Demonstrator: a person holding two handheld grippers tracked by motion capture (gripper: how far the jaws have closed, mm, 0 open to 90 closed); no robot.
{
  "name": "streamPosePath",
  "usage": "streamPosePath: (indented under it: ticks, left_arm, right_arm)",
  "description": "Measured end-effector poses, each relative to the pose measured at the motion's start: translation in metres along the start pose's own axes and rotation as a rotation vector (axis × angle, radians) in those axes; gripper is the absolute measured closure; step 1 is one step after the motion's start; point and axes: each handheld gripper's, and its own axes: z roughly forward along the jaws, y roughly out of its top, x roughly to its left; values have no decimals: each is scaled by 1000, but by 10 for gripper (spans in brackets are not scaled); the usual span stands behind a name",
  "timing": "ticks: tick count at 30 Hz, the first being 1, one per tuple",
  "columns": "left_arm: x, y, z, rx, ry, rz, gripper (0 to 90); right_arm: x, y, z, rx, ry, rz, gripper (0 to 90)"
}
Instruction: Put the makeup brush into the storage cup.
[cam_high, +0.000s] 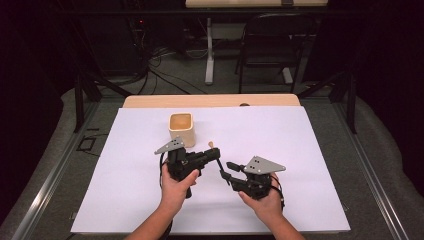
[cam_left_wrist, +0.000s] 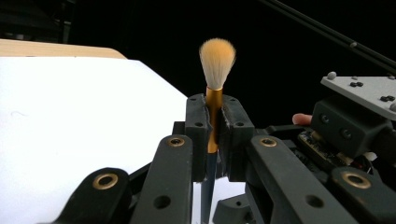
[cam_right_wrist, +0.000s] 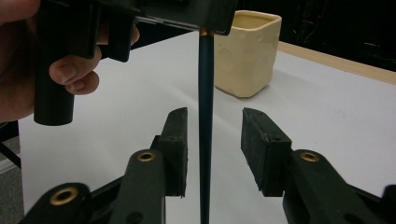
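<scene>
A brush with tan bristles, a gold ferrule and a dark teal handle stands between both grippers over the white sheet. My left gripper is shut on the ferrule, with the bristles sticking out past its jaws. In the high view that left gripper sits just in front of the cream cup. My right gripper is open. The handle passes between its pads, with a gap on each side. From above, the right gripper faces the left one at the brush's tail end.
A white sheet covers the wooden table. The square cream cup stands open-topped behind the brush. A black chair and cables lie beyond the table's far edge.
</scene>
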Motion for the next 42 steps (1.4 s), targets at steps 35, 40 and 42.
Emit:
streamPosePath:
  ticks: [35, 40, 42]
  left_arm:
    - [4, 3, -6, 13, 115, 121, 831]
    - [4, 4, -8, 16, 134, 133, 830]
    - [4, 5, -8, 17, 140, 140, 830]
  right_arm:
    - [-11, -9, 2, -34, -32, -4, 380]
    - [-11, -10, 2, -28, -34, 0, 374]
    - [-11, -10, 2, -25, -36, 2, 373]
